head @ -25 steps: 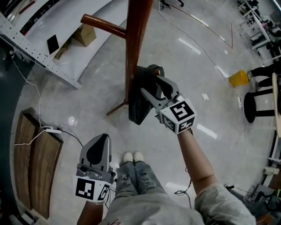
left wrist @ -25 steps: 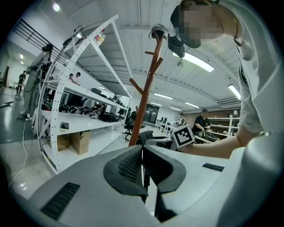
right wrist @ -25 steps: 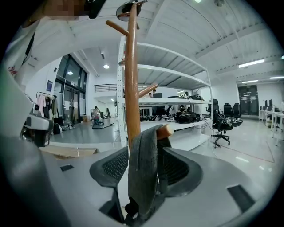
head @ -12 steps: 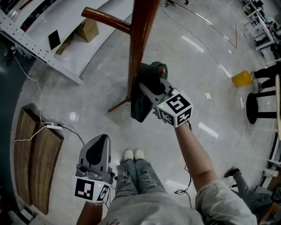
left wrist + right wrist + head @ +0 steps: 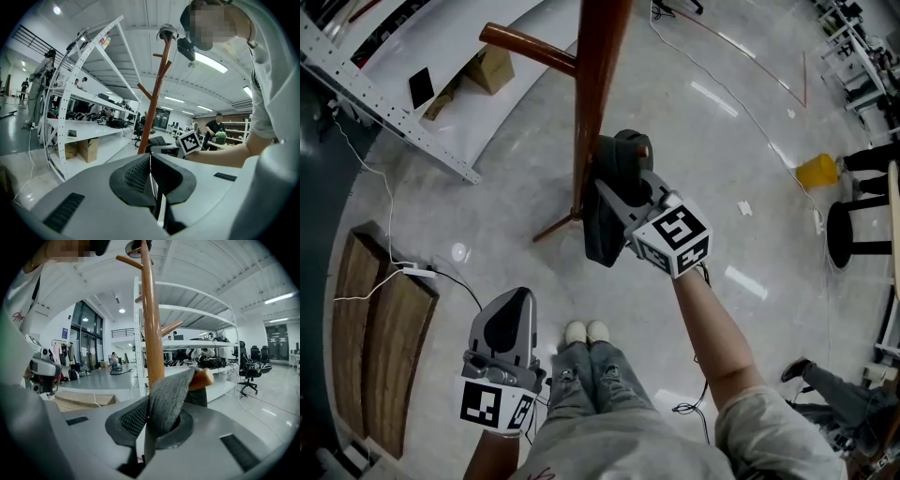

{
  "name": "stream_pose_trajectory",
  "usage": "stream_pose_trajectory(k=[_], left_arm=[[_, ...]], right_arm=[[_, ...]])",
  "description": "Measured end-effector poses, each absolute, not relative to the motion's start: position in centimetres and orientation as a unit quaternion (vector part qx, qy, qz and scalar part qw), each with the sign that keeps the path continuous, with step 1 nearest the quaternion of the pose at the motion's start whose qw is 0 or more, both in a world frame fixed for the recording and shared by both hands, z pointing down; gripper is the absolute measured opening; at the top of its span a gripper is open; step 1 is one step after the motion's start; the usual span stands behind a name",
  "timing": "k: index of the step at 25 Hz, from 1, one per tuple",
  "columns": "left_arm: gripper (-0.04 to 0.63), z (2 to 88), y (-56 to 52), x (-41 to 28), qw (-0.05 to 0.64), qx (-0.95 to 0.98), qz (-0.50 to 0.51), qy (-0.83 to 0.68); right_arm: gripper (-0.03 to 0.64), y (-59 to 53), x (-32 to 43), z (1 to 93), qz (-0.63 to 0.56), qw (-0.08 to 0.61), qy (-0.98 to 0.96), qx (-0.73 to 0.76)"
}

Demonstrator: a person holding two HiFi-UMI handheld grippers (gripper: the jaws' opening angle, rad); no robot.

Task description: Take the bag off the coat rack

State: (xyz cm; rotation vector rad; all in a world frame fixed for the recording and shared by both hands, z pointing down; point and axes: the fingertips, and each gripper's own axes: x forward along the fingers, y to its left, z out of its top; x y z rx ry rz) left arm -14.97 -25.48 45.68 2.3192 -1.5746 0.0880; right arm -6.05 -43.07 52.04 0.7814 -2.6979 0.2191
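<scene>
A dark bag (image 5: pixel 602 225) hangs beside the brown coat rack pole (image 5: pixel 592 94), its grey strap (image 5: pixel 168 394) looped over a wooden peg (image 5: pixel 206 378). My right gripper (image 5: pixel 619 190) reaches in at the top of the bag. Its jaws are closing, and in the right gripper view the pads (image 5: pixel 136 420) pinch the strap just below the peg. My left gripper (image 5: pixel 502 328) hangs low near my legs, shut and holding nothing; its view looks toward the rack (image 5: pixel 157 103).
A white metal shelving unit (image 5: pixel 384 112) with a cardboard box (image 5: pixel 492 66) stands at the far left. Wooden boards (image 5: pixel 375 347) and a cable lie on the floor at left. A yellow object (image 5: pixel 814 169) and a black stool (image 5: pixel 853 230) are at right.
The right gripper's jaws went from wide open around the bag's top to pinched on the strap, edging closer to the pole. The left gripper has stayed put.
</scene>
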Motion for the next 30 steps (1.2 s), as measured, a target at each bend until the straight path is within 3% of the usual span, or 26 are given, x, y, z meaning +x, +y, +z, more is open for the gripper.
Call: stream_pose_trajectory(k=[17,30], left_arm=[[0.018,41.3,-23.2,-14.4,0.122,0.823,0.022,-0.554],[0.018,37.2,-21.6,-11.3,0.075,0.848,0.007,-0.524]], right_arm=[[0.035,-41.9,0.2,44.5,0.103,0.069,-0.93,0.346],[0.035,-34.6,3.0,33.4,0.036,-0.005,-0.933,0.359]])
